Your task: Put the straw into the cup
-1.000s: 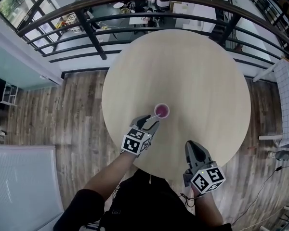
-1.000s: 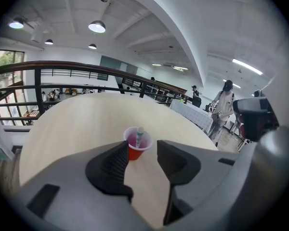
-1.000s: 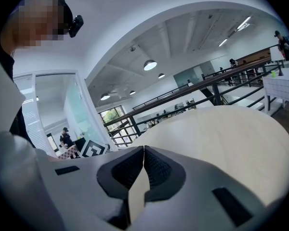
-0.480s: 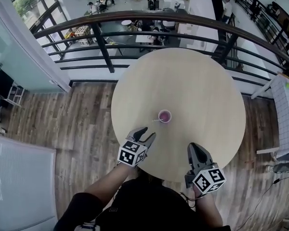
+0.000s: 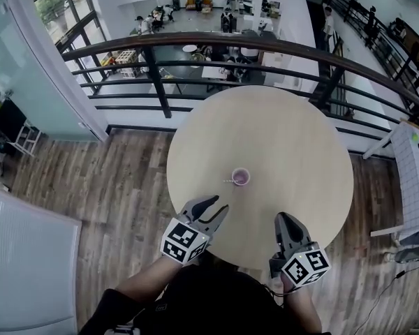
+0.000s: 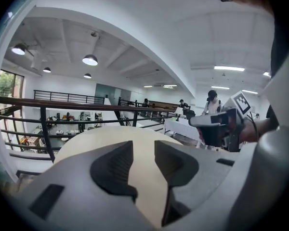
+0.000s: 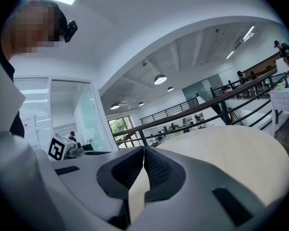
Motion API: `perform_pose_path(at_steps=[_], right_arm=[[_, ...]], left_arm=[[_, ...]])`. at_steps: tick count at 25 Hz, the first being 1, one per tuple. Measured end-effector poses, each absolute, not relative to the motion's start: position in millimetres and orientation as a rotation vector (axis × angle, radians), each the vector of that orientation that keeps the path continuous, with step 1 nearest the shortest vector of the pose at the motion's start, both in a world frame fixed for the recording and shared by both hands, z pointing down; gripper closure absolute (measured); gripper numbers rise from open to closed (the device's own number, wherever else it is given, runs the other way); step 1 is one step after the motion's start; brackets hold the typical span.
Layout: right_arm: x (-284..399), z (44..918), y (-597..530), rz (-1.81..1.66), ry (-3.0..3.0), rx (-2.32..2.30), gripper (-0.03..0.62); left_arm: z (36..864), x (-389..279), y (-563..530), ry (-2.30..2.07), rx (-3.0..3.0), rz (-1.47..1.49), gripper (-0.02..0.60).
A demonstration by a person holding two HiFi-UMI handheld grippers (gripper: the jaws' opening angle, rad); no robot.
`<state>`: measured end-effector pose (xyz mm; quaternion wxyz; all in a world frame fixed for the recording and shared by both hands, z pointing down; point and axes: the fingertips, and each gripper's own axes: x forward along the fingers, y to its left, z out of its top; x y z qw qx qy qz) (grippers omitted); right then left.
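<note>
Since a second ago, your left gripper (image 5: 220,203) has drawn back from the cup (image 5: 241,177) toward the lower edge of the frame and now sits well apart from it; your right gripper (image 5: 285,219) has shifted little. Left jaws: apart but closing, with only bare table (image 5: 286,138) between them. Right jaws: together, empty. Cup: upright, near the middle of the round table. Straw (image 5: 231,181): in the cup, free end poking over the rim. Task status, as judged: insertion looks done; only clearing your hands remains. Straw axis: leaning, lower end inside the cup, upper end pointing toward frame left; finer detail too small to tell.
</note>
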<state>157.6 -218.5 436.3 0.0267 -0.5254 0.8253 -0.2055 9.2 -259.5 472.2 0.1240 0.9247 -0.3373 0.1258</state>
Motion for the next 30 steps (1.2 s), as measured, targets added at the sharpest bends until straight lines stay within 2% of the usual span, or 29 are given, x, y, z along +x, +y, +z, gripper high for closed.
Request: perform_pose_path(at_steps=[8, 12, 17, 30], right_arm=[[155.1, 397.5, -211.2, -0.511, 2.548, -1.604, 0.572], [152.6, 384.6, -207.8, -0.468, 2.550, -1.591, 0.572], [148.6, 375.4, -202.2, -0.420, 2.563, -1.577, 0.572], [145.4, 368.7, -200.3, -0.353, 2.588, -1.570, 0.574]], left_arm=[[403.9, 18.7, -237.9, -0.953, 2.820, 0.202, 0.477], [379.4, 16.7, -232.4, -0.964, 2.889, 0.157, 0.536], [369.2, 7.5, -229.6, -0.995, 2.911, 0.127, 0.569], [364.2, -6.1, -229.1, -1.035, 2.902, 0.088, 0.575]])
